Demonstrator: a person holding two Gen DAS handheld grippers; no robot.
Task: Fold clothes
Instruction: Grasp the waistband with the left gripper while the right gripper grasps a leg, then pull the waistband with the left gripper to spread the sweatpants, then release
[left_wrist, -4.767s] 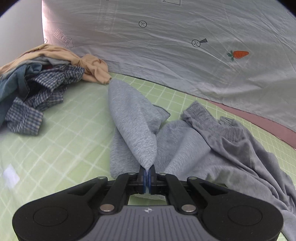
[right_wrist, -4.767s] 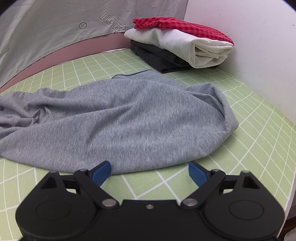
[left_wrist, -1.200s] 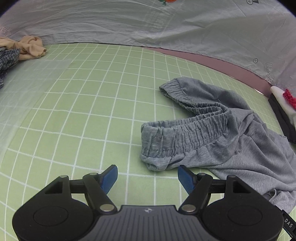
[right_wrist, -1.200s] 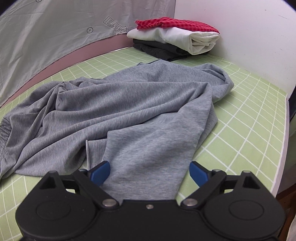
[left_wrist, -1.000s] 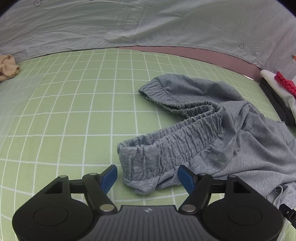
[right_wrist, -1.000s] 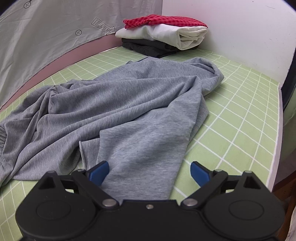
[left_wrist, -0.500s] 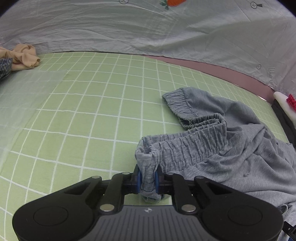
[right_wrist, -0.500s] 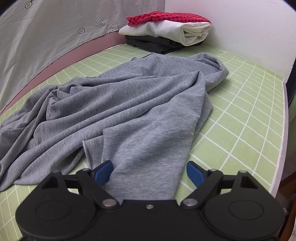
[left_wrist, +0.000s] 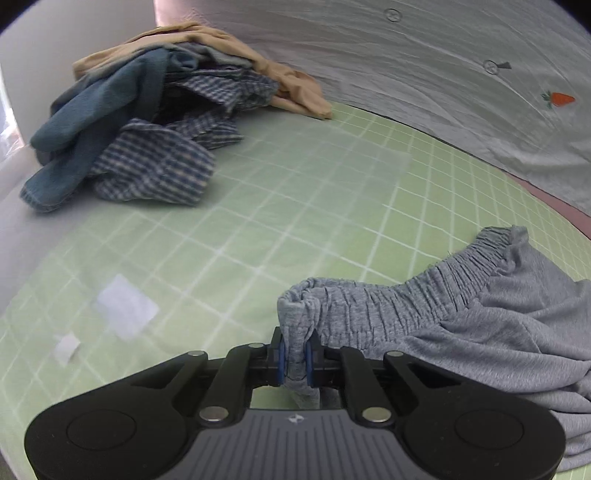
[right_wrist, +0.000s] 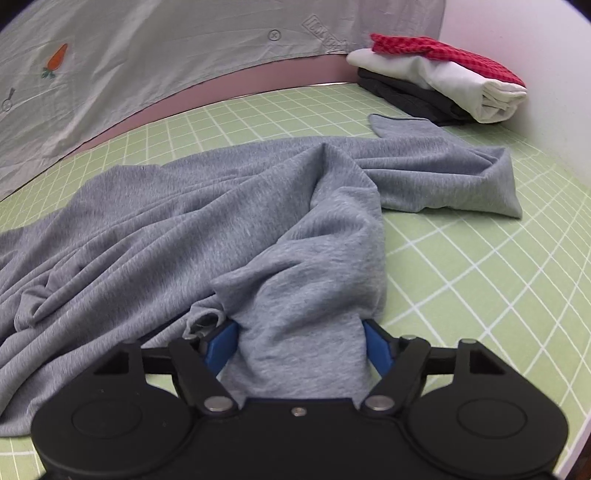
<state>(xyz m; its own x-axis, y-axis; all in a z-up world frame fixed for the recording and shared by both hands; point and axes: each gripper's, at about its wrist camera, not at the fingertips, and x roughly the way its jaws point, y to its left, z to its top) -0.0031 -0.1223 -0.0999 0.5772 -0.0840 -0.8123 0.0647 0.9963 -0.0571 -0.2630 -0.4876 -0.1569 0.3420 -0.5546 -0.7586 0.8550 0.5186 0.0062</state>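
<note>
we held the left gripper (left_wrist: 295, 356) clamped tight on the elastic waistband of the grey trousers (left_wrist: 480, 332). the right gripper (right_wrist: 301, 341), jaws partly apart, bracketed a bunched trouser leg. the trousers lay crumpled on the green grid mat (left_wrist: 277, 206), near the folded stack (right_wrist: 439, 81).

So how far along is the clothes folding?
Partly done. A folded stack sits in the corner. In hand: the grey pants, the left tongs shut on the waistband, the right tongs closing around a leg end. Left: a crumpled pile awaits folding.
</note>
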